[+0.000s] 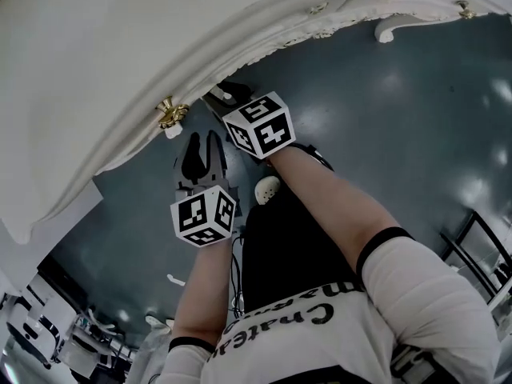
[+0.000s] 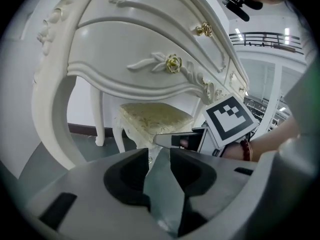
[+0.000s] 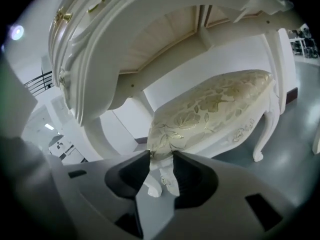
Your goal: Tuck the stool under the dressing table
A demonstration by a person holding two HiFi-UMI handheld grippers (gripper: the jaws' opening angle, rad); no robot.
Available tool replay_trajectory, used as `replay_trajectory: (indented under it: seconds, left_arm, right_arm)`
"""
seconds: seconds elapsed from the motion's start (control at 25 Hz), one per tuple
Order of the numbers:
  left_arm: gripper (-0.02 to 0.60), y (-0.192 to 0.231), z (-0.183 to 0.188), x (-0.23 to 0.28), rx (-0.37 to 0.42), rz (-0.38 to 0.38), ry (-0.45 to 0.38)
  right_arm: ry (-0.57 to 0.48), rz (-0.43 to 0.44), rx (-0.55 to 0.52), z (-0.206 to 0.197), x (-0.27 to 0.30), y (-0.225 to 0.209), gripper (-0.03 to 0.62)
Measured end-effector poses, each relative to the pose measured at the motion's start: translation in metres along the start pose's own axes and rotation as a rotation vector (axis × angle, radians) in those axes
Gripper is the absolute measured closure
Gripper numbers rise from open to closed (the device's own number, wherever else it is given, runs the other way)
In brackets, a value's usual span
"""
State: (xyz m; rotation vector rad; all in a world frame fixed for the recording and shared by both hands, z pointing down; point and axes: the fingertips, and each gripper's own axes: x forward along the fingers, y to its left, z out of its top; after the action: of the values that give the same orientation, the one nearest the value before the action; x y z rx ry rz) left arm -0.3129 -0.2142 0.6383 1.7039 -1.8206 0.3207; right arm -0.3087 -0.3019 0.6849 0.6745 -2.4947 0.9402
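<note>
1. The right gripper (image 3: 161, 156) has its jaws closed on the near corner of the stool (image 3: 215, 109). The padded seat stretches ahead and to the right of this claw, and a carved stool leg shows below through the gap.
2. Over that claw arches the underside of the dressing table (image 3: 150, 39), with the seat beneath it. A far table leg (image 3: 280, 74) stands past the seat's other end.
3. The left gripper (image 2: 159, 156) is open and empty, with only grey floor (image 2: 97, 150) between its jaws.
4. Just ahead and right of the left claw sits the right gripper. Above hang the table's carved front and a gold knob (image 2: 173, 62), and a curved table leg (image 2: 50, 114) rises to its left.
</note>
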Motion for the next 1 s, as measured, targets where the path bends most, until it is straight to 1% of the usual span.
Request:
replay_trajectory:
  seconds: [0.28,0.4,0.52,0.56,0.68,0.8,0.84,0.92,1.0]
  left_arm:
    - [0.436,0.015,0.010,-0.007,-0.004,0.035,-0.051]
    - [0.435,0.017,0.012,-0.012,-0.024,0.054,-0.059]
    - [0.436,0.012,0.017,-0.022,-0.052,0.046,-0.063]
    - [0.442,0.008,0.019,-0.026,-0.065,0.041,-0.059]
    - [0.496,-0.009,0.026,-0.040,-0.107,0.026,-0.040]
    - [0.512,-0.032,0.042,-0.057,-0.126,0.001,-0.036]
    - [0.534,-0.039,0.049,-0.063,-0.130,-0.008,-0.040]
    - [0.535,-0.053,0.068,-0.073,-0.127,-0.037,-0.056]
    - [0.535,-0.071,0.090,-0.088,-0.101,-0.079,-0.075]
  right_arm:
    - [0.008,0.020,-0.088,0.004,0.028,0.015,0.459]
    - [0.027,0.024,-0.097,0.003,0.032,0.016,0.470]
    - [0.055,0.017,-0.112,0.004,0.024,0.016,0.479]
    - [0.065,0.018,-0.117,0.005,0.016,0.018,0.485]
    - [0.108,0.047,-0.124,-0.002,-0.017,0.036,0.491]
    - [0.141,0.095,-0.126,-0.008,-0.056,0.069,0.491]
    - [0.142,0.107,-0.117,-0.007,-0.069,0.078,0.497]
    - [0.130,0.127,-0.100,0.001,-0.097,0.092,0.499]
    - [0.105,0.143,-0.102,0.016,-0.128,0.103,0.503]
